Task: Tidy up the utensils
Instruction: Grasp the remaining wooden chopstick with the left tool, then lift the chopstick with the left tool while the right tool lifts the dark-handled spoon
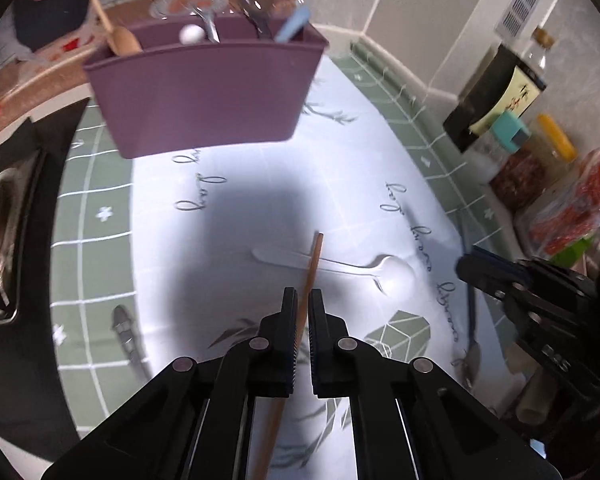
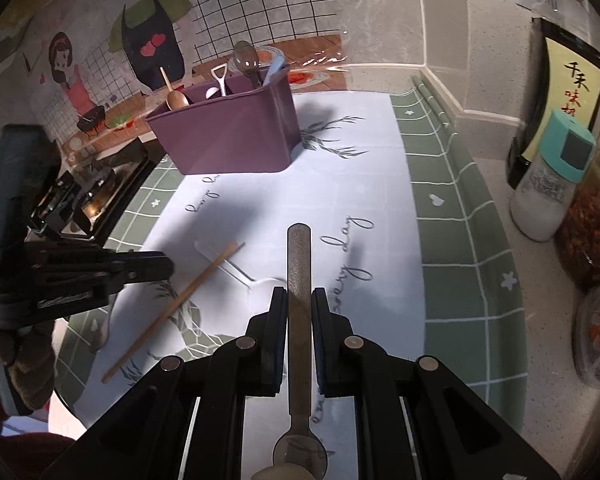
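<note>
A purple utensil holder [image 1: 208,92] stands at the far side of the mat and holds several spoons; it also shows in the right wrist view [image 2: 228,136]. My left gripper [image 1: 302,294] is shut on a wooden chopstick [image 1: 314,256], held above the mat; the chopstick also shows in the right wrist view [image 2: 172,310]. A white plastic spoon [image 1: 340,268] lies flat on the mat beneath it. My right gripper [image 2: 299,292] is shut on a metal spoon [image 2: 299,264], handle forward, bowl toward the camera. The right gripper also shows at the right of the left wrist view [image 1: 466,268].
A white and green patterned mat [image 2: 452,216] covers the counter. A gas stove [image 2: 92,196] sits at the left. A dark sauce bottle [image 2: 560,92], a salt shaker with a teal lid [image 2: 548,188] and spice jars [image 2: 592,232] stand along the right wall.
</note>
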`<state>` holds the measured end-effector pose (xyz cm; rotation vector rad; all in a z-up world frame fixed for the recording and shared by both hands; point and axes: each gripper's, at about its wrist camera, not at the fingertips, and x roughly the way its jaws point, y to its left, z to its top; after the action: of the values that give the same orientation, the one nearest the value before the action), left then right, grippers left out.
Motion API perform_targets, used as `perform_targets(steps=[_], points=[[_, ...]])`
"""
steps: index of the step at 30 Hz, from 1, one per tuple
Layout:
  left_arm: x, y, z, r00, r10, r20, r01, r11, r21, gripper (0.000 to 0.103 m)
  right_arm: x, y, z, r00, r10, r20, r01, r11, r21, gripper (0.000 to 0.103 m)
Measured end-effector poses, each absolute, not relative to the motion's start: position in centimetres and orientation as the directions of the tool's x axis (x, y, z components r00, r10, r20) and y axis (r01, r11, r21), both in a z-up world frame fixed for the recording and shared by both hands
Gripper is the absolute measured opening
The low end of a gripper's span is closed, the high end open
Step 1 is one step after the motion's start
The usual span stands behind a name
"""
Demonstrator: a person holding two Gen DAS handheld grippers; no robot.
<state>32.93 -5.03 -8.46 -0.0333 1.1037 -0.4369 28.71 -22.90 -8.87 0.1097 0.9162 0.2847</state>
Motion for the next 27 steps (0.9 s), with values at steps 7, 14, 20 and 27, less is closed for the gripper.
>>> perform_targets(steps=[7, 14, 20, 27], points=[[30.8, -4.7, -9.2, 0.297, -0.407, -0.864, 0.419, 0.868, -0.265, 0.008, 29.1, -22.8, -9.1, 0.569, 0.270, -0.777, -0.194, 0.962, 0.193, 0.011], [31.3, -4.9, -10.4, 0.398, -0.384, -0.833, 0.446, 0.875, -0.191, 0.008, 29.1, -23.0, -9.8, 0.556, 0.265, -0.788, -0.185, 0.963, 0.194, 0.011], [33.5, -6.8, -11.6, 0.349, -0.372, -0.860, 0.504, 0.848, -0.162, 0.009, 28.6, -23.0, -10.0, 0.553, 0.261, -0.791, -0.188, 0.964, 0.188, 0.011], [34.5, -7.7, -11.8, 0.363, -0.295, -0.884, 0.538, 0.841, -0.059, 0.009, 28.1, -24.1, -10.3, 0.554, 0.250, -0.794, -0.156, 0.968, 0.196, 0.011]])
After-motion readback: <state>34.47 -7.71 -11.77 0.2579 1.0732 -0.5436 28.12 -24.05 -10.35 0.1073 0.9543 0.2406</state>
